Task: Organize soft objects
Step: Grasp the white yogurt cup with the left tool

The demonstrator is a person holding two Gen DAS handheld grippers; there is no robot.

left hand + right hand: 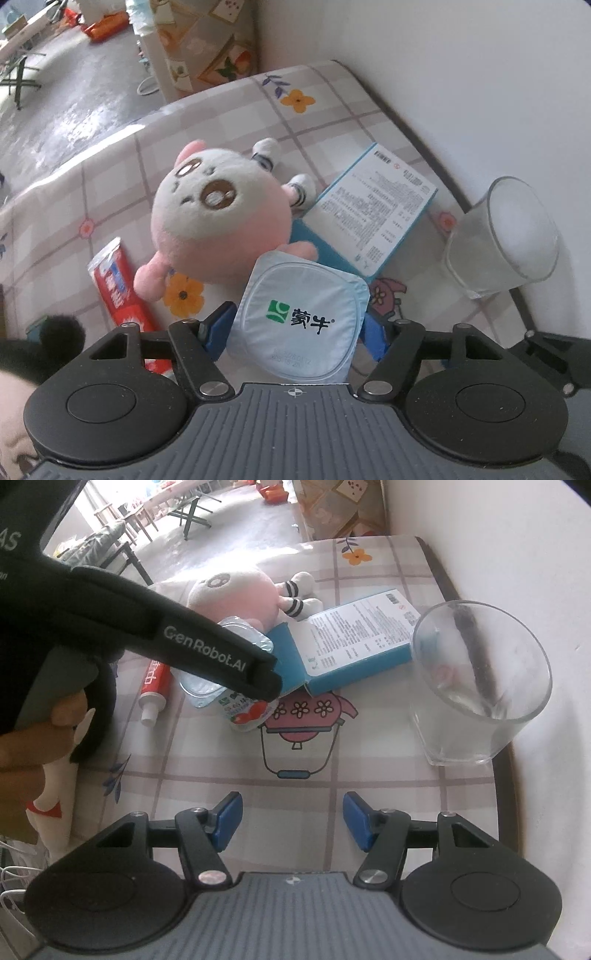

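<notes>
- Nearest, the right gripper (293, 821) hovers over the checked tablecloth (369, 768), its blue pads apart with nothing between them.
- In the left wrist view, at 6 o'clock, the left gripper (295, 328) straddles a yogurt cup (299, 317). The pale foil lid faces the camera and hides the pad contact, so I cannot tell whether it is gripped. The cup looks light, thin-walled and easy to crush.
- Just beyond, at 11 o'clock from the cup, the pink plush toy (210, 221) lies on its back on the cloth, one arm touching the cup's lid. It should be light, squashy and non-slip; the round body or an arm offers the best hold.
- At 9 o'clock, a red toothpaste tube (118, 280) lies flat beside the toy.
- At 1 o'clock, a blue box (376, 206) rests by the toy's striped feet.
- At 3 o'clock, an empty drinking glass (506, 236) stands near the wall; it is fragile, so steer clear.
</notes>
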